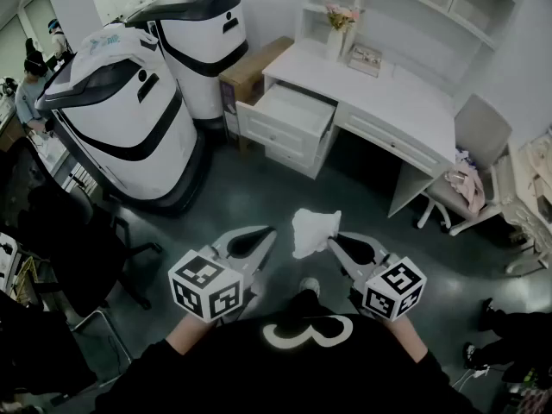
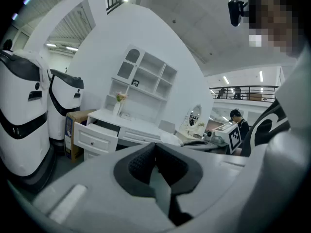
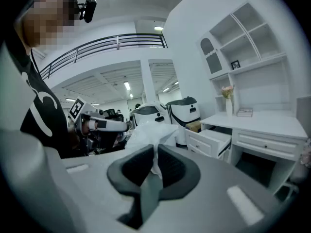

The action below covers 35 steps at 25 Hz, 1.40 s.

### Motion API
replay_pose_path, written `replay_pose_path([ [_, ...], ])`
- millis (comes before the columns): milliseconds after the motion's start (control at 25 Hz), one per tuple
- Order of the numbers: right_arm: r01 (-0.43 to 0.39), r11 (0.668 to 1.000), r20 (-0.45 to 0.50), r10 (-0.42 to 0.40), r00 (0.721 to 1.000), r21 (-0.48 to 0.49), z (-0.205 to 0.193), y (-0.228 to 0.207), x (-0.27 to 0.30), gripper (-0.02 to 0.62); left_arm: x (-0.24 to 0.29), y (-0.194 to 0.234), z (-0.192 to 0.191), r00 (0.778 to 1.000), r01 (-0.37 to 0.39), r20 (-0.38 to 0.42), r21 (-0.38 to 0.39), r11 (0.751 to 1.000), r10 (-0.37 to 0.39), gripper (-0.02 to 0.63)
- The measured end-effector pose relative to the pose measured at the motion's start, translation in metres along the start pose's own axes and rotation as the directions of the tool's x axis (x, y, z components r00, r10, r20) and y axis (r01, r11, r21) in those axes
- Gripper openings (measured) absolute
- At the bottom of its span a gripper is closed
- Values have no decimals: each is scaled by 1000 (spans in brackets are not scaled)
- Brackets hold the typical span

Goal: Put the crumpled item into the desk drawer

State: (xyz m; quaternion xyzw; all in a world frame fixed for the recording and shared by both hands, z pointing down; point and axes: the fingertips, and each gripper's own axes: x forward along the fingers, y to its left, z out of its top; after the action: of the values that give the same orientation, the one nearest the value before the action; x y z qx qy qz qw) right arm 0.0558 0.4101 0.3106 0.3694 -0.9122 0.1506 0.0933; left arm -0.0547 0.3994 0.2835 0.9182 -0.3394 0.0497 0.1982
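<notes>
A white crumpled item (image 1: 313, 229), paper or thin plastic, hangs from my right gripper (image 1: 334, 241), whose jaws are shut on its lower edge. In the right gripper view the same crumpled item (image 3: 151, 136) rises out of the pinched jaws of that gripper (image 3: 155, 154). My left gripper (image 1: 269, 234) is held beside it, shut with nothing between its pads (image 2: 154, 154). The white desk (image 1: 405, 102) stands ahead, and its upper left drawer (image 1: 291, 110) is pulled out. That open drawer shows in both gripper views too (image 2: 95, 136) (image 3: 214, 141).
Two large white-and-black machines (image 1: 129, 115) stand left of the desk, with a cardboard box (image 1: 252, 72) between them and the drawers. A chair (image 1: 470, 158) with pink cloth sits right of the desk. A black office chair (image 1: 82, 257) is at my left. Grey floor lies between me and the desk.
</notes>
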Motion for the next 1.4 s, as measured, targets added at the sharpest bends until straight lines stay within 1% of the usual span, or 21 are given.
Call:
replay_pose_path([
  [400, 2, 998, 29, -1, 1000, -59, 15, 15, -9, 31, -18, -12, 10, 999, -6, 39, 34, 999, 5, 9],
  [600, 14, 1000, 61, -12, 998, -27, 24, 5, -2, 31, -18, -7, 20, 998, -19, 59, 60, 998, 16, 10],
  [840, -25, 1000, 57, 25, 998, -12, 28, -10, 25, 32, -8, 19, 26, 996, -60, 75, 43, 997, 57, 9],
  [960, -42, 999, 50, 42, 998, -9, 31, -22, 46, 32, 1, 38, 26, 995, -75, 72, 30, 997, 73, 9],
  [1120, -48, 999, 43, 48, 998, -6, 34, -47, 91, 32, 20, 85, 29, 994, -90, 67, 12, 996, 89, 9],
  [1240, -54, 998, 19, 54, 998, 15, 38, -78, 123, 32, 44, 121, 38, 993, -104, 55, -15, 994, 105, 9],
  [1400, -63, 997, -18, 64, 998, 53, 47, -126, 170, 32, 90, 171, 55, 993, -111, 20, -49, 993, 112, 10],
])
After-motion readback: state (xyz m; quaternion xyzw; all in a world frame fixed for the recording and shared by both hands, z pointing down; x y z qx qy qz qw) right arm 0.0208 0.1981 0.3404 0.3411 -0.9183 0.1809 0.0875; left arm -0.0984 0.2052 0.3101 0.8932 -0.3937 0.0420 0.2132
